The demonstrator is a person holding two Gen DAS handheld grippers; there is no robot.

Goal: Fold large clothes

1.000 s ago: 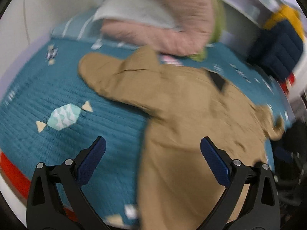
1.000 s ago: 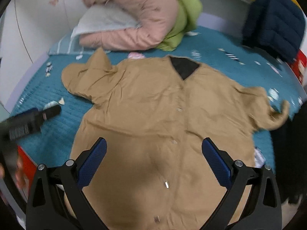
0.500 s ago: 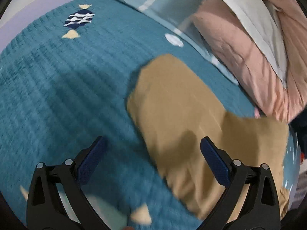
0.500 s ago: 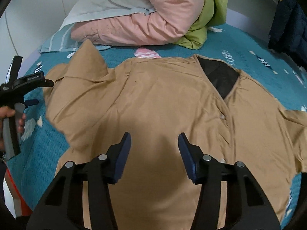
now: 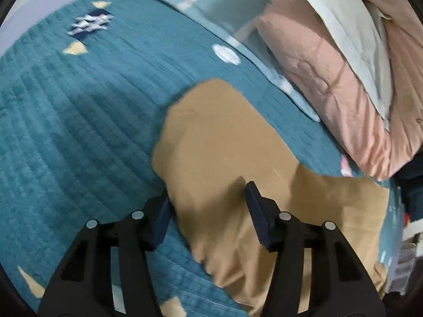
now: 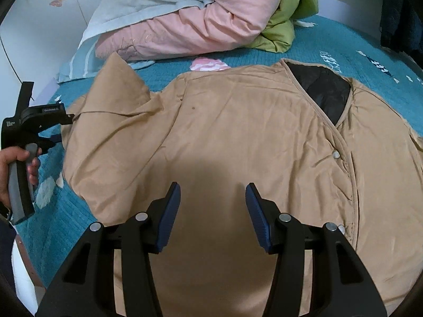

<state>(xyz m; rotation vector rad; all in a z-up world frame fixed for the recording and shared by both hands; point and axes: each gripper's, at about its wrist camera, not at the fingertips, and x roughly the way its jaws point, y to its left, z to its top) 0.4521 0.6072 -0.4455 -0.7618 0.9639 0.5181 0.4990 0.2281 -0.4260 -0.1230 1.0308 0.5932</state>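
Observation:
A large tan jacket (image 6: 238,132) with a black lining at the neck lies spread front-up on a teal bedspread (image 6: 330,42). Its left sleeve (image 5: 219,137) reaches toward the pillows. My left gripper (image 5: 207,206) hangs low over that sleeve with its jaws partly open astride the sleeve's edge, gripping nothing. It also shows in the right wrist view (image 6: 56,124), held by a hand at the sleeve's end. My right gripper (image 6: 212,206) is partly open and empty above the jacket's middle.
Pink bedding (image 6: 198,26), a pale pillow (image 6: 148,5) and a green quilt (image 6: 285,18) are piled at the head of the bed. A striped blue pillow (image 5: 224,21) lies beside the sleeve. A dark blue garment (image 6: 401,13) hangs at far right.
My left gripper moved from the jacket's side to the left sleeve and its jaws narrowed. My right gripper moved closer over the jacket's chest and its jaws narrowed from wide open.

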